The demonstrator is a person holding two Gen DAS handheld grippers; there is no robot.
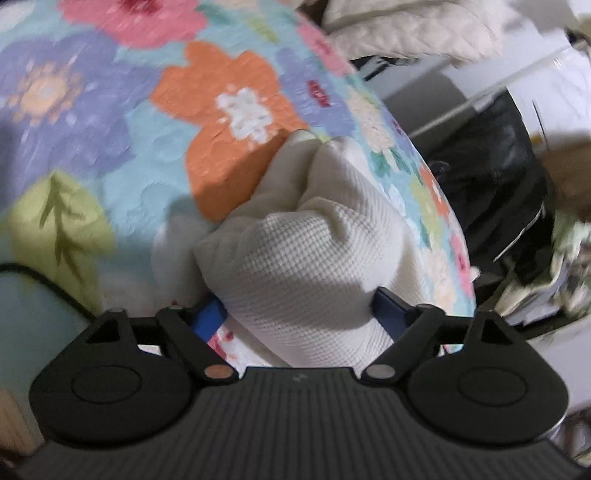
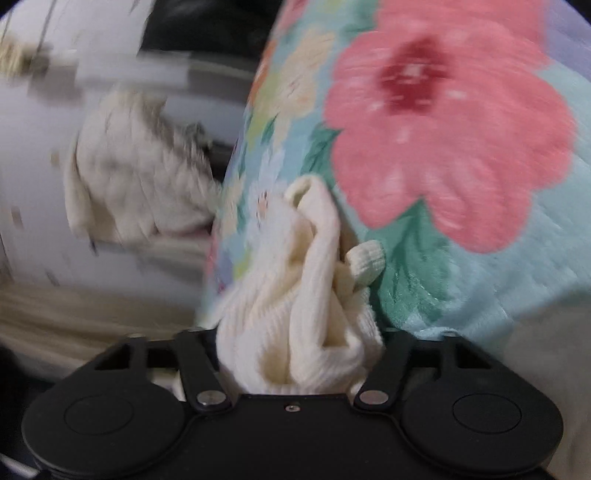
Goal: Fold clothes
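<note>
A cream waffle-knit garment bulges out between the blue fingers of my left gripper, which is shut on a bunch of it. It hangs over a flowered quilt. In the right wrist view my right gripper is shut on another bunch of the same cream garment, whose ribbed folds and a small cuff end stick up in front of the quilt. The right fingertips are hidden by the cloth.
A quilted cream cloth lies past the quilt's edge; the right wrist view shows what may be the same cloth, blurred, at left. A black bag and white furniture stand to the right. Both views are motion-blurred.
</note>
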